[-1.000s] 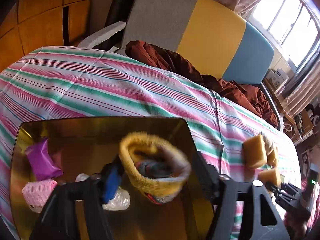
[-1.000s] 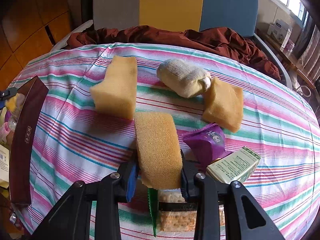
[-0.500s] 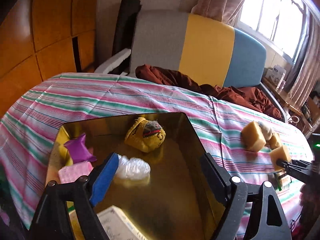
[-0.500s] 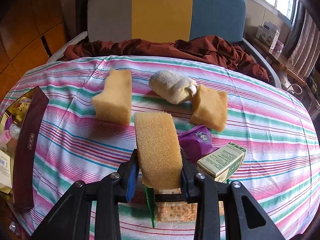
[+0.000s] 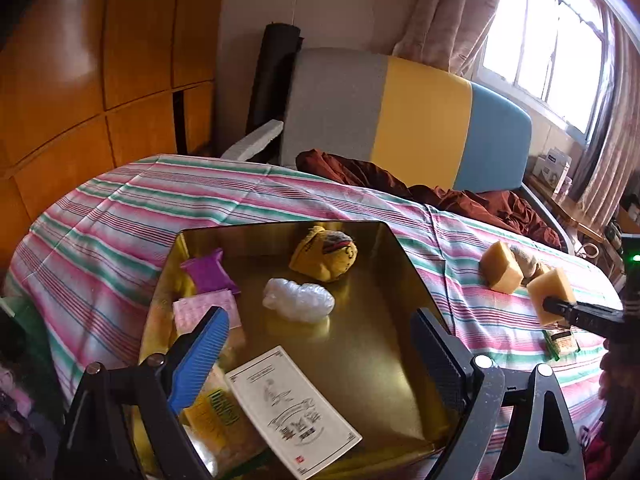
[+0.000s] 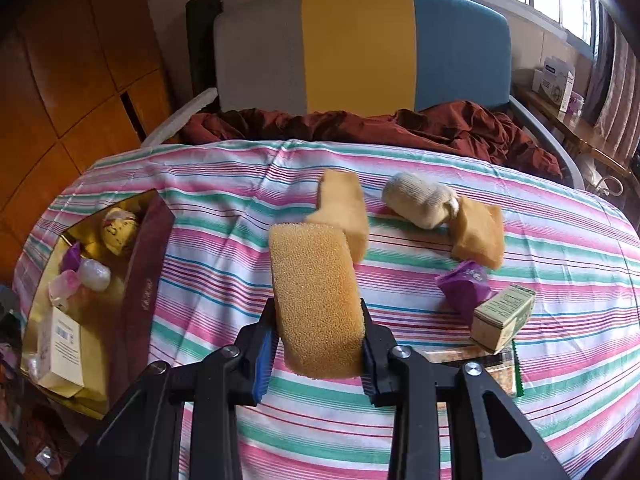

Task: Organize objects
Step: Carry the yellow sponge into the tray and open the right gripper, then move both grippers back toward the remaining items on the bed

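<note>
My right gripper (image 6: 318, 344) is shut on a yellow sponge (image 6: 316, 300) and holds it above the striped cloth; the sponge also shows in the left wrist view (image 5: 550, 292). My left gripper (image 5: 320, 356) is open and empty, above the gold-lined box (image 5: 384, 344). In the box lie a yellow sock ball (image 5: 325, 256), a clear plastic wad (image 5: 298, 299), a purple packet (image 5: 208, 272), a pink item (image 5: 206, 312) and a white card (image 5: 292, 408). The box also shows in the right wrist view (image 6: 140, 280) at the left.
On the cloth lie two more sponges (image 6: 344, 212) (image 6: 478, 236), a cream sock roll (image 6: 420, 205), a purple packet (image 6: 464, 284), a small green box (image 6: 502, 318) and a snack pack (image 6: 472, 368). A red blanket (image 6: 400, 128) and a headboard (image 6: 360, 48) stand behind.
My left gripper let go of the yellow sock ball into the box, opened and pulled back up. My right gripper lifted the sponge higher off the cloth.
</note>
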